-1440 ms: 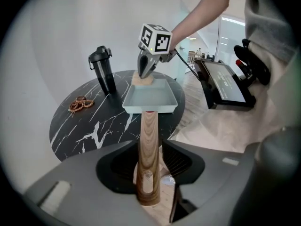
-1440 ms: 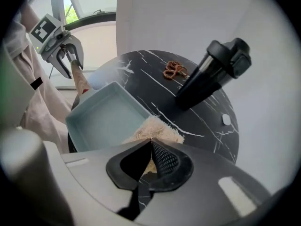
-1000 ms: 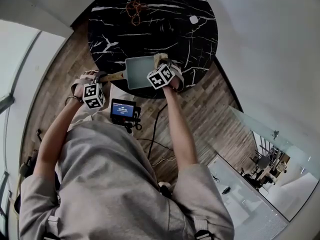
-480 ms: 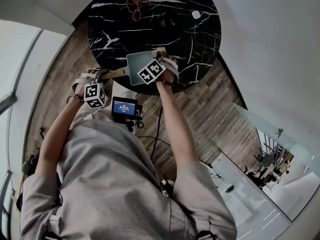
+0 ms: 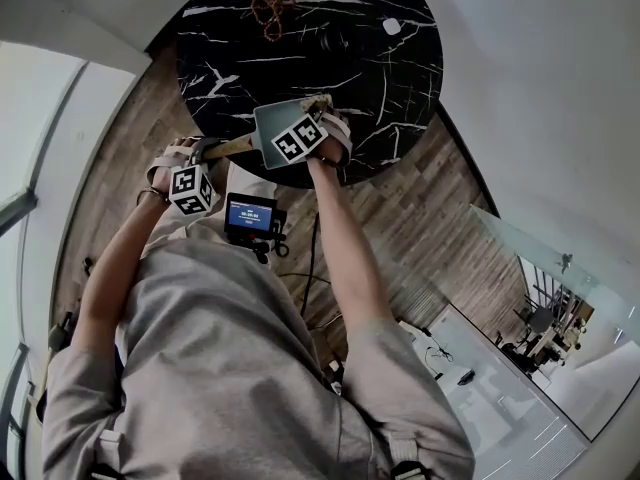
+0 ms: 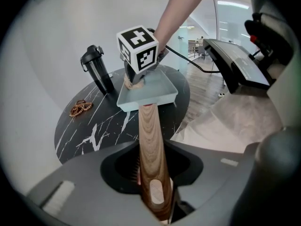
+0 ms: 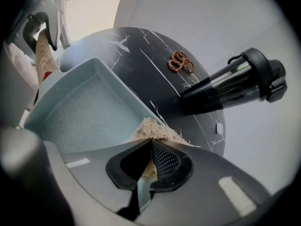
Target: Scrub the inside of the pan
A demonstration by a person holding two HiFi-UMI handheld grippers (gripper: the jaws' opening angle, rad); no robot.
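Black marble with white veins tops the round desk, which stands on a plank floor beside a pale wall. At the desk's near edge lies the pan, a square, pale blue-green tray with raised walls. Its wooden handle sticks out past the desk's edge toward the person. The left gripper is clamped on that handle near its end, both jaws pressed against the wood.

The right gripper reaches down into the pan at the corner farthest from the handle. Its jaws are together on a tan fibrous scrubber. The tuft pokes out past the jaw tips and lies against the pan's floor and side wall, with a few fibres straying over the rim.

Farther back on the desk, well apart from the pan, stand a black bottle and a brown bead bracelet.
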